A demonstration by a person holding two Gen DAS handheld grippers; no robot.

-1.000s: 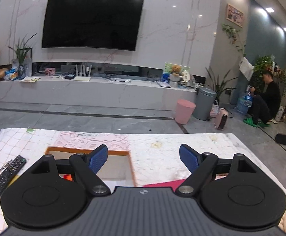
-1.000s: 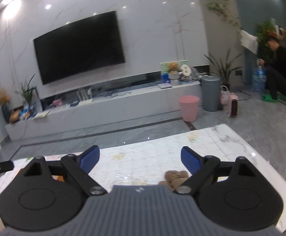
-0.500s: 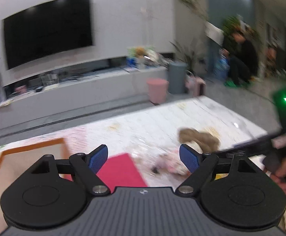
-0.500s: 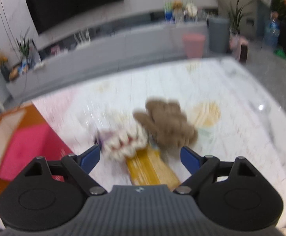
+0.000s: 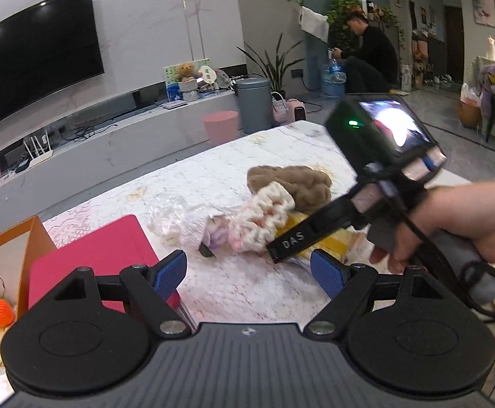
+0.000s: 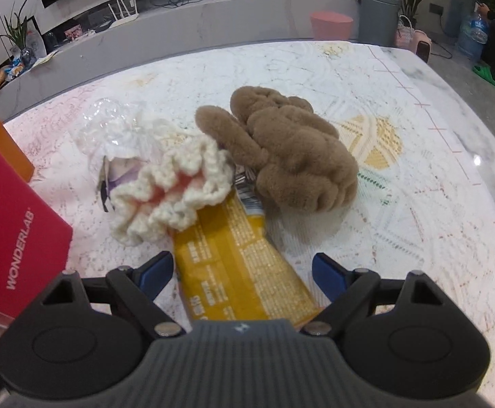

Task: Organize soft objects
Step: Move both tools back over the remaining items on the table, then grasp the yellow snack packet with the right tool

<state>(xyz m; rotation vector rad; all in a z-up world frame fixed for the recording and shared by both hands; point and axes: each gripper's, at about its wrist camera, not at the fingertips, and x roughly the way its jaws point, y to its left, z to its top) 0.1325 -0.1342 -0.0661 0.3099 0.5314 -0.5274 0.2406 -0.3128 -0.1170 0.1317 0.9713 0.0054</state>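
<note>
A brown plush toy [image 6: 288, 156] lies on the white patterned tablecloth [image 6: 417, 204]. A cream and pink crocheted piece [image 6: 176, 187] lies just left of it, touching a crumpled clear plastic bag [image 6: 114, 132]. Both rest partly on a yellow packet [image 6: 240, 272]. My right gripper [image 6: 244, 272] is open and empty, low over the packet, a short way before the toys. My left gripper [image 5: 249, 275] is open and empty, above the cloth, left of the pile. In its view the plush [image 5: 298, 183], the crocheted piece [image 5: 261, 221] and the right gripper's body [image 5: 376, 170] show ahead.
A pink box [image 6: 12, 238] lies left of the pile, also in the left wrist view [image 5: 94, 258]. An orange-rimmed box [image 5: 5, 255] stands further left with an orange knitted carrot [image 5: 0, 312] inside. The table's right edge [image 6: 485, 142] drops to the floor.
Both grippers swung right and tilted down from facing the TV wall toward the pile of soft things. The right gripper came in low over the yellow packet. Both stayed open.
</note>
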